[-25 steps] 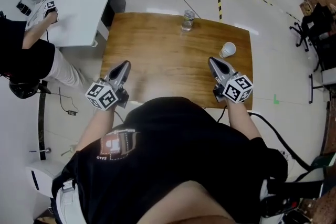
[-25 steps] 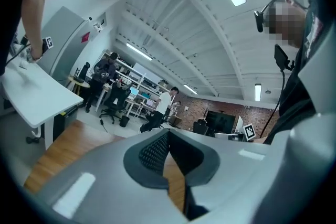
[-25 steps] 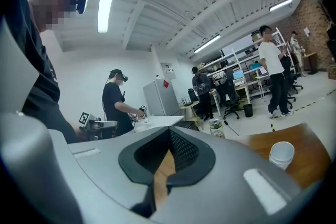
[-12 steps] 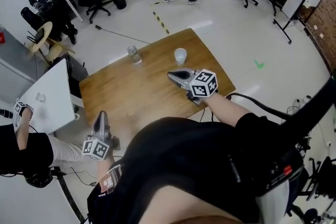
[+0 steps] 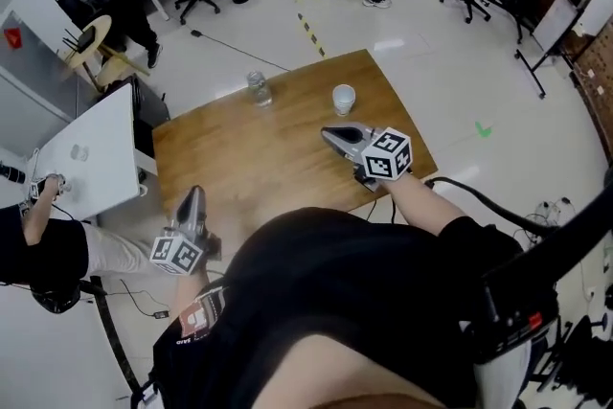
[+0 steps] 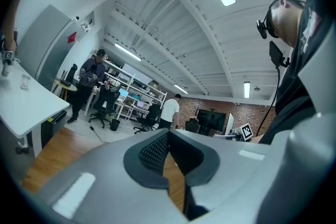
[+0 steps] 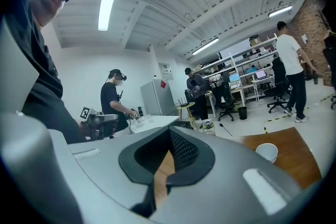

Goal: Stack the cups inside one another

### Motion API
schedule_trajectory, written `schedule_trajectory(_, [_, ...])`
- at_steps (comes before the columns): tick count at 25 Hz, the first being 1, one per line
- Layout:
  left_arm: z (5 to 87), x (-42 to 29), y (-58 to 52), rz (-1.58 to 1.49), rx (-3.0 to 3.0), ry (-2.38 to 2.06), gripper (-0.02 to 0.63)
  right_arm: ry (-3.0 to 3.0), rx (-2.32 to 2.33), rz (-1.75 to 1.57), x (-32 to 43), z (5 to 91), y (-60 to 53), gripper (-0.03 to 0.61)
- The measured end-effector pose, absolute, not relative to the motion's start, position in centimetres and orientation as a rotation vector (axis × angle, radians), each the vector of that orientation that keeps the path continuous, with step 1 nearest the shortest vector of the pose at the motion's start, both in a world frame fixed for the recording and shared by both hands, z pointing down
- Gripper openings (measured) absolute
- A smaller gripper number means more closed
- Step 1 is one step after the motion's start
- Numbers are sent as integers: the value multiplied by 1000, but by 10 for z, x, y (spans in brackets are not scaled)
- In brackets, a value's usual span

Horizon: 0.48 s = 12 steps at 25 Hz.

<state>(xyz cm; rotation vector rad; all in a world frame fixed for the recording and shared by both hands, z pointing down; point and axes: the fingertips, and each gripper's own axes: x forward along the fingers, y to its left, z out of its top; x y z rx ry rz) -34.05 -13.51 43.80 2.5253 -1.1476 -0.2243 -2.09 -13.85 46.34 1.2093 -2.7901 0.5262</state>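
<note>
We hold left gripper (image 5: 194, 193) and right gripper (image 5: 328, 132) pressed together, empty; white cup (image 5: 343, 99) stands just beyond the right, clear cup (image 5: 257, 90) far left on the desk (image 5: 249, 158).

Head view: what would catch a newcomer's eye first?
On the wooden table, a white cup and a clear cup stand apart near the far edge. The left gripper and right gripper hover at the near side, both shut and empty.

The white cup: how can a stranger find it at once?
Look at the wooden table in the head view. Two cups stand near its far edge. The white cup is the opaque right-hand one; the clear cup stands left of it.
</note>
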Motion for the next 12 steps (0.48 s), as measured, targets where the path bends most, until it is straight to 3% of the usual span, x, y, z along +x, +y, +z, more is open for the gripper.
schedule_trajectory(12, [438, -328, -145, -225, 2525, -1136, 3, -2798, 1250, 541, -1, 463, -145, 12])
